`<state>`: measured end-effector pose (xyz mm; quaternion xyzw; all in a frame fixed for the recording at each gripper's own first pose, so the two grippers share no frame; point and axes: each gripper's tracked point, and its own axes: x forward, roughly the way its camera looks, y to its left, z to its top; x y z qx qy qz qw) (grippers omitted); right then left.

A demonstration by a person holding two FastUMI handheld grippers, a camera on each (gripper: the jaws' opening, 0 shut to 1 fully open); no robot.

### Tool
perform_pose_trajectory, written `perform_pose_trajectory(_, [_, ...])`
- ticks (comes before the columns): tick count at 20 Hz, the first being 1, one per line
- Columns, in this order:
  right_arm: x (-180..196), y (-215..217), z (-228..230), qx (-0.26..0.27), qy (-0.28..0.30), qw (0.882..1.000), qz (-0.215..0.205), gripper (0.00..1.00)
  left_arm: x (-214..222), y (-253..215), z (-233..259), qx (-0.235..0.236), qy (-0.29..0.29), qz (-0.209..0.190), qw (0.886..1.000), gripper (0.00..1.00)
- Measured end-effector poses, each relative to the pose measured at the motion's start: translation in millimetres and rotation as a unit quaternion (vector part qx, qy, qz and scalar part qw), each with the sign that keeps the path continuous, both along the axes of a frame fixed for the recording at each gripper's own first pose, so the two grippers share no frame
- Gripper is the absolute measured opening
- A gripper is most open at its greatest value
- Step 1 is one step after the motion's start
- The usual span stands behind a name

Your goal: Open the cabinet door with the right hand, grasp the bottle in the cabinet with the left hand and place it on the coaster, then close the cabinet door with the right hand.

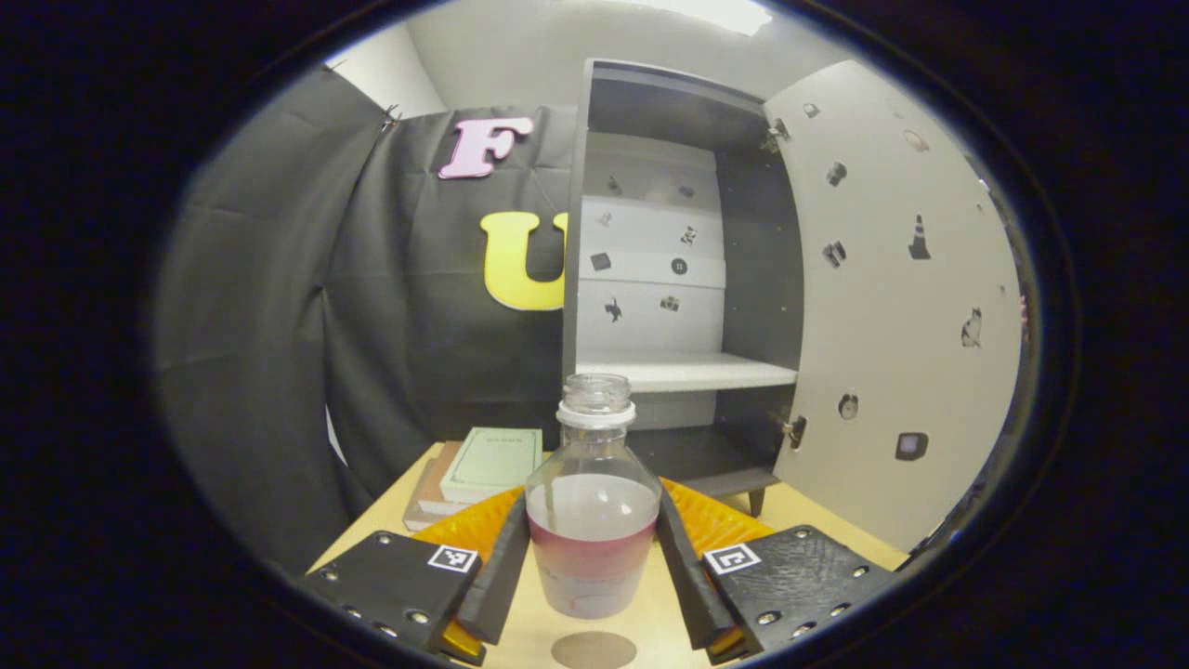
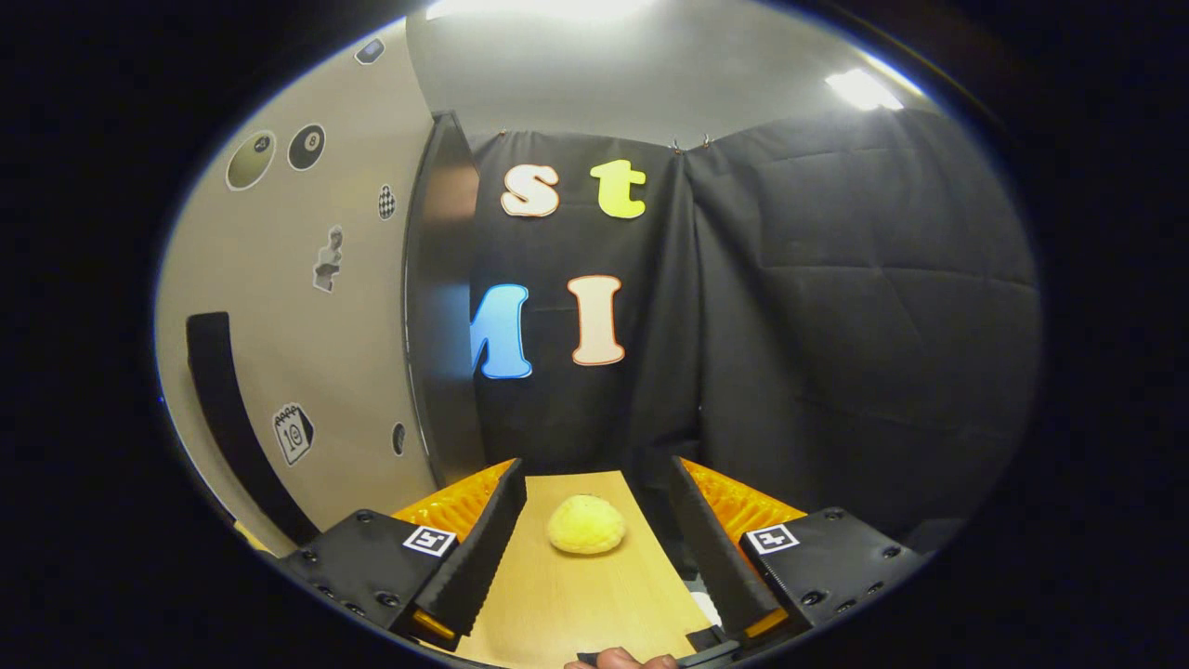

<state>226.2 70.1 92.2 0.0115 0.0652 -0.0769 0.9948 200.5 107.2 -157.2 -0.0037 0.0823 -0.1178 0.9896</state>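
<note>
In the left gripper view the left tool [image 1: 593,557] is pointing level toward the cabinet [image 1: 683,279], its two fingers [image 1: 502,567] pressing on either side of the bottle [image 1: 593,506] and holding it upright; the bottle is clear and uncapped, with a white neck ring and a reddish liquid filling its lower part; it is hanging just above the tabletop [image 1: 817,520], with the round brown coaster [image 1: 593,649] lying directly below it at the bottom edge; whether the bottle's base is touching anything cannot be told. The cabinet is standing open behind the bottle, its dark interior showing a pale shelf [image 1: 687,370]; the door [image 1: 896,307], dotted with small stickers, is swinging wide to the right. Two books [image 1: 478,469] are lying stacked on the tabletop to the left of the cabinet.

In the right gripper view the right tool [image 2: 594,557] is held level and spread wide, gripping nothing; a yellow sponge [image 2: 585,523] is sitting on the tabletop between and beyond its fingers, well clear of both; the door's outer face is rising close on the left, carrying a dark curved handle [image 2: 228,418]; a fingertip [image 2: 620,660] of the person's hand is peeking in at the bottom edge.
</note>
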Motion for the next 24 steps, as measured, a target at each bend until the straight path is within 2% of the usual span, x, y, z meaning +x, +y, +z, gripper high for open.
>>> perform_pose_trajectory(1, [-0.1,2.3,-0.5,0.005,-0.001,1.000,0.001,0.98,-5.3,1.0,-11.3,-0.003,-0.001,0.005,1.000,0.73])
perform_pose_trajectory(2, [-0.4,3.0,-0.1,0.008,-0.002,1.000,0.001,0.98,-11.2,2.0,-21.8,-0.005,-0.003,0.011,1.000,0.75])
perform_pose_trajectory(4, [-1.4,5.2,-0.3,0.017,-0.003,1.000,-0.002,0.98,-16.3,8.1,-42.3,-0.004,-0.008,0.032,0.999,0.70])
perform_pose_trajectory(5, [-1.5,6.5,-1.0,0.017,-0.001,1.000,0.000,0.98,-16.1,9.7,-53.0,-0.004,-0.007,0.042,0.999,0.76])
perform_pose_trajectory(7, [-4.3,4.6,-2.0,0.010,0.006,1.000,0.002,0.98,-20.3,7.1,-71.2,-0.012,-0.003,0.052,0.999,0.71])
perform_pose_trajectory(8, [-6.2,4.6,-2.2,0.010,0.007,1.000,0.003,0.93,-20.9,5.5,-77.4,-0.015,-0.005,0.054,0.998,0.73])
perform_pose_trajectory(9, [-6.5,5.8,-2.8,0.011,0.008,1.000,0.004,0.93,-22.1,4.6,-84.3,-0.013,-0.004,0.056,0.998,0.73])
perform_pose_trajectory(10, [-7.3,6.5,-3.1,0.012,0.008,1.000,0.003,0.98,-23.6,4.2,-92.6,-0.008,-0.005,0.056,0.998,0.71])
perform_pose_trajectory(11, [-7.6,5.7,-4.5,0.013,0.010,1.000,0.001,0.98,-23.6,2.6,-100.0,0.001,-0.006,0.054,0.999,0.73])
perform_pose_trajectory(15, [-12.8,7.4,-10.6,0.025,0.021,0.999,-0.004,0.98,-35.1,-5.0,-129.5,0.042,-0.008,0.043,0.998,0.71])
perform_pose_trajectory(16, [-13.4,7.5,-12.2,0.030,0.023,0.999,-0.008,0.98,-37.2,-9.5,-137.1,0.046,-0.004,0.036,0.998,0.75])
perform_pose_trajectory(18, [-16.0,8.7,-16.6,0.041,0.032,0.999,-0.015,0.98,-39.4,-13.2,-146.7,0.053,-0.003,0.029,0.998,0.73])
perform_pose_trajectory(19, [-18.0,10.8,-18.5,0.048,0.035,0.998,-0.016,0.93,-39.1,-13.6,-149.9,0.054,-0.003,0.029,0.998,0.73])
perform_pose_trajectory(20, [-19.1,11.6,-19.7,0.052,0.037,0.998,-0.019,0.97,-39.4,-11.9,-155.5,0.054,-0.002,0.031,0.998,0.71])
perform_pose_trajectory(22, [-19.3,11.9,-23.2,0.063,0.040,0.997,-0.028,0.97,-42.9,-8.1,-171.6,0.050,0.014,0.035,0.998,0.73])
perform_pose_trajectory(23, [-21.2,10.6,-23.5,0.067,0.038,0.996,-0.037,0.97,-45.0,-5.7,-172.2,0.049,0.004,0.037,0.998,0.71])
perform_pose_trajectory(24, [-22.3,11.2,-23.3,0.071,0.037,0.996,-0.041,0.98,-51.0,-3.7,-176.2,0.051,0.007,0.036,0.998,0.74])
